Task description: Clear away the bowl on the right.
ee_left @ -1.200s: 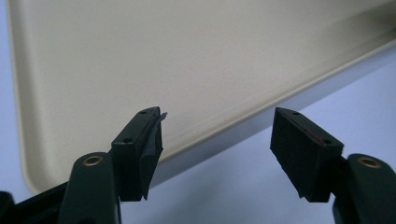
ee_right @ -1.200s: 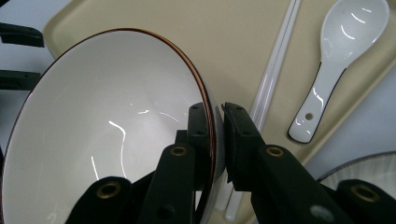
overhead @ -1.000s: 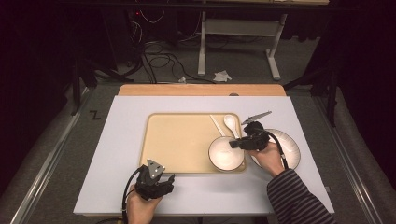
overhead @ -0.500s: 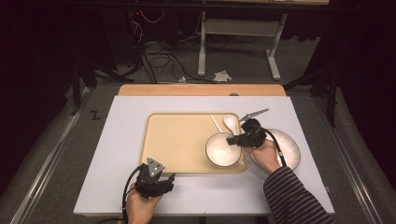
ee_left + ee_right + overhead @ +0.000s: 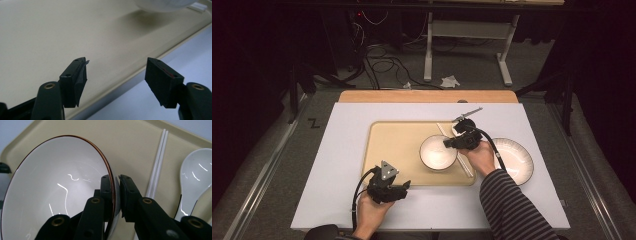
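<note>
A white bowl [image 5: 438, 152] [image 5: 57, 192] with a brown rim is over the right part of the beige tray [image 5: 392, 150]. My right gripper [image 5: 451, 143] [image 5: 115, 182] is shut on the bowl's rim, one jaw inside and one outside. White chopsticks [image 5: 158, 162] [image 5: 464, 165] and a white spoon [image 5: 195, 175] lie on the tray beside the bowl. My left gripper [image 5: 404, 186] [image 5: 116, 75] stands open at the tray's front edge [image 5: 140, 72], with nothing between its jaws. The bowl's underside [image 5: 162, 5] appears at the top of the left gripper view.
A white plate [image 5: 514, 159] sits on the grey-white tabletop [image 5: 342, 150] to the right of the tray. A wooden strip [image 5: 427, 96] runs along the table's far edge. Desk legs and cables are on the floor beyond.
My right gripper has carried the bowl leftward and a little farther onto the tray. My left gripper has barely moved.
</note>
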The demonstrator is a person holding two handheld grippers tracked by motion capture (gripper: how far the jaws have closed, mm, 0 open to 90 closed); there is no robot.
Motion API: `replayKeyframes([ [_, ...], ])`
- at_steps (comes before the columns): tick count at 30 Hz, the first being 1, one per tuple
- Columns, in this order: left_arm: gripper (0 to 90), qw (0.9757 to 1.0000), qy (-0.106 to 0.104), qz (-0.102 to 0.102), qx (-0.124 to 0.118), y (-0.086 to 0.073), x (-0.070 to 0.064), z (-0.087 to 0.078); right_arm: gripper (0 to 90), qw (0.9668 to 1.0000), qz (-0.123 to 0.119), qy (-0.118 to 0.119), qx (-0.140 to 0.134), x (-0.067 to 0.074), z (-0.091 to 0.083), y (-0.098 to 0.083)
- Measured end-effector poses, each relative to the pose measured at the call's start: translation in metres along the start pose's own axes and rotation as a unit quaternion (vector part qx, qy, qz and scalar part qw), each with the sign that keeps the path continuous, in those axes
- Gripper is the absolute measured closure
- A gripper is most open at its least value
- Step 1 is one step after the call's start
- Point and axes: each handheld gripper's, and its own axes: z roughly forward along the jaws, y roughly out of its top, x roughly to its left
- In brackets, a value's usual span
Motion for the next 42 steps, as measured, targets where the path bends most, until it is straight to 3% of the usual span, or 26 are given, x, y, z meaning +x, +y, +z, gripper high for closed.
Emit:
replayKeyframes([
  [6, 34.3, 0.9996, -0.02, 0.019, 0.002, 0.01, -0.004, 0.009, 83.1, 0.9997, -0.013, -0.017, 0.007, 0.012, 0.001, 0.022],
  [10, 34.4, 0.9989, -0.043, 0.016, -0.008, 0.016, -0.003, 0.011, 83.1, 0.9995, -0.015, -0.025, 0.009, 0.018, 0.009, 0.031],
  [16, 34.4, 0.9976, -0.061, 0.031, -0.007, 0.025, -0.008, 0.02, 83.0, 0.999, 0.01, -0.041, 0.017, 0.013, 0.029, 0.04],
  [22, 34.4, 0.9962, -0.072, 0.047, -0.008, 0.032, -0.012, 0.026, 83.4, 0.997, 0.047, -0.058, 0.017, -0.001, 0.044, 0.05],
  [27, 34.5, 0.996, -0.073, 0.05, -0.01, 0.032, -0.012, 0.026, 84.0, 0.9952, 0.073, -0.063, 0.016, -0.007, 0.054, 0.059],
  [35, 34.4, 0.9972, -0.063, 0.04, -0.012, 0.028, -0.01, 0.021, 84.2, 0.9935, 0.091, -0.064, 0.025, -0.016, 0.072, 0.063],
  [42, 34.3, 0.9987, -0.043, 0.021, -0.013, 0.018, -0.005, 0.012, 84.2, 0.9931, 0.089, -0.071, 0.029, -0.021, 0.081, 0.069],
])
